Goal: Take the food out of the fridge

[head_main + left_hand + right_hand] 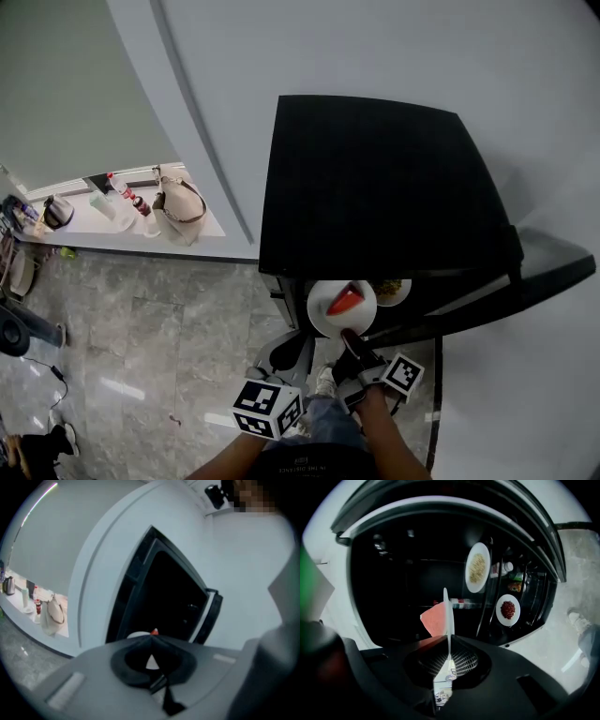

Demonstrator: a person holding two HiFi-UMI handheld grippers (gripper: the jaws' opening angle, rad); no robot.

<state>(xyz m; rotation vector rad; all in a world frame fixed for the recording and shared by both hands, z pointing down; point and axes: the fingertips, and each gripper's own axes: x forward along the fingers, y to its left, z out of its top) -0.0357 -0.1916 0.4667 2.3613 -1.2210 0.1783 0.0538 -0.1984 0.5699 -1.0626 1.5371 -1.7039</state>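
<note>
Where its jaws meet, the right tool (449, 640) pinches a white plate (321, 321).

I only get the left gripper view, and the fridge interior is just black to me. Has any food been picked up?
Observer: Yes. The right claw is shut on the rim of a round white plate that carries a red wedge-shaped slice, at the open front of the black fridge.
Operator: Is any food left inside?
Observer: A round white plate of pale yellow food is in there.
Operator: Only that one?
Observer: No. A white plate of dark red food is in the open fridge too, lower in the right gripper view.
</note>
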